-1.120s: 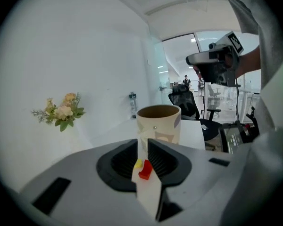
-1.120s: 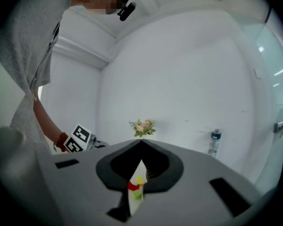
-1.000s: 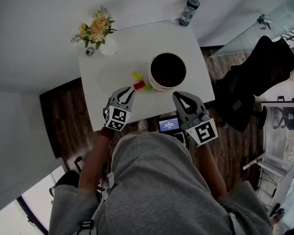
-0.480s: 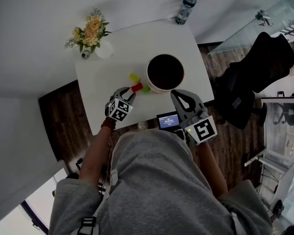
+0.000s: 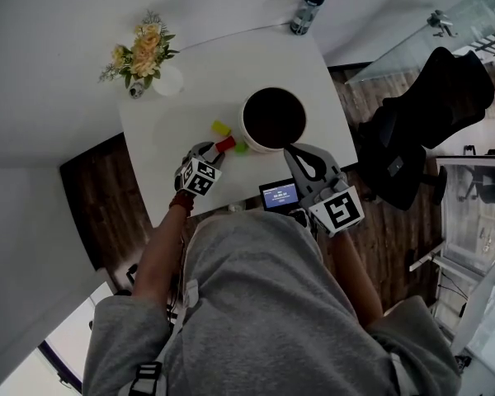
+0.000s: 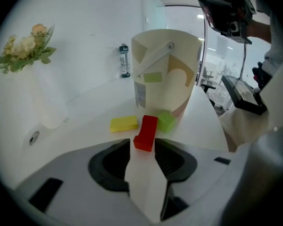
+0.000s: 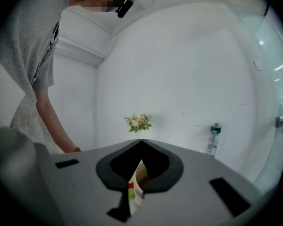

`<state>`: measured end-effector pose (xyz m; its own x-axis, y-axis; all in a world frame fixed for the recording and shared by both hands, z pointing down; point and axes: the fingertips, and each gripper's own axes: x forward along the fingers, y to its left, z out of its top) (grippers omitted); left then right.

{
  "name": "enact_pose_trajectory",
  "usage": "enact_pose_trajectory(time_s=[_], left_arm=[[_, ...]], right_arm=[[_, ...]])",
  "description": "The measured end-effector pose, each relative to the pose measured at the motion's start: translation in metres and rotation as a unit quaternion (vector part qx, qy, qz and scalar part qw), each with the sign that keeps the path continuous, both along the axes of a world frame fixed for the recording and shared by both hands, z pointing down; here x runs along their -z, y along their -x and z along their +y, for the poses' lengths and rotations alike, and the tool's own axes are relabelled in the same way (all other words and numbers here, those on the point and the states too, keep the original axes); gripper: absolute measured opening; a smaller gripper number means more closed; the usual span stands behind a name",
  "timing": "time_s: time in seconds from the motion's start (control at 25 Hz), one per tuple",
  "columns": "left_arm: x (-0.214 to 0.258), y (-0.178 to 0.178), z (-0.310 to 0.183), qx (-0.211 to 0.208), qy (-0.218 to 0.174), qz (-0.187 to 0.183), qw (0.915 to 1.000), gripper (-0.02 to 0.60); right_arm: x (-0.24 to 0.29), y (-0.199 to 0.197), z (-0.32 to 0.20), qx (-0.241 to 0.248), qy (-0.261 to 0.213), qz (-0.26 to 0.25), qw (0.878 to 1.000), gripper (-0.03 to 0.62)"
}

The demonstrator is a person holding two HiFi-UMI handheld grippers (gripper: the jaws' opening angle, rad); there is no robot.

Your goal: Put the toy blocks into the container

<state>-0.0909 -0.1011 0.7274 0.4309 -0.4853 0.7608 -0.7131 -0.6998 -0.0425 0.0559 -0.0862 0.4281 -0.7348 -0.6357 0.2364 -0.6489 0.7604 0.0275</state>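
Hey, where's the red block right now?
In the head view the red block lies on the white table, just left of the container, between the yellow block and the green block.

On the white worktop [image 6: 85, 121], a yellow flat block [image 6: 123, 124], red bar block [image 6: 146, 133] and green cube [image 6: 166, 120] lie left to right before the cream paper bucket [image 6: 165, 74].

Dim, perhaps underexposed; fisheye-warped edges

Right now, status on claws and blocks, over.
Left claw just been opening, red rectangular toy block between tips, ungripped. Right claw shut, empty. Cream paper container just beyond, nothing blocking.
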Motion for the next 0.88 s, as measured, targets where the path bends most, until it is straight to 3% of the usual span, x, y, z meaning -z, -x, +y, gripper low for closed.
enact_pose_trajectory(time_s=[0.4,0.68,0.72,0.8,0.88], left_arm=[[-0.016,0.001,0.002,0.009,0.025,0.002,0.9997,0.160],[-0.010,0.005,0.002,0.010,0.012,0.010,0.9998,0.083],[-0.009,0.003,0.002,0.004,0.011,0.012,0.9999,0.086],[-0.006,0.001,0.002,-0.008,0.010,0.011,0.9999,0.162],[-0.005,0.001,-0.001,-0.010,0.005,0.010,0.9999,0.179]], right_arm=[[-0.002,0.011,-0.007,0.007,0.003,-0.008,1.000,0.003],[-0.003,0.018,-0.011,0.010,0.009,-0.008,1.000,0.003],[-0.003,0.019,-0.011,0.012,0.010,-0.006,1.000,0.003],[-0.005,0.019,-0.012,0.015,0.012,0.001,1.000,0.003],[-0.002,0.021,-0.012,0.014,0.008,-0.006,1.000,0.003]])
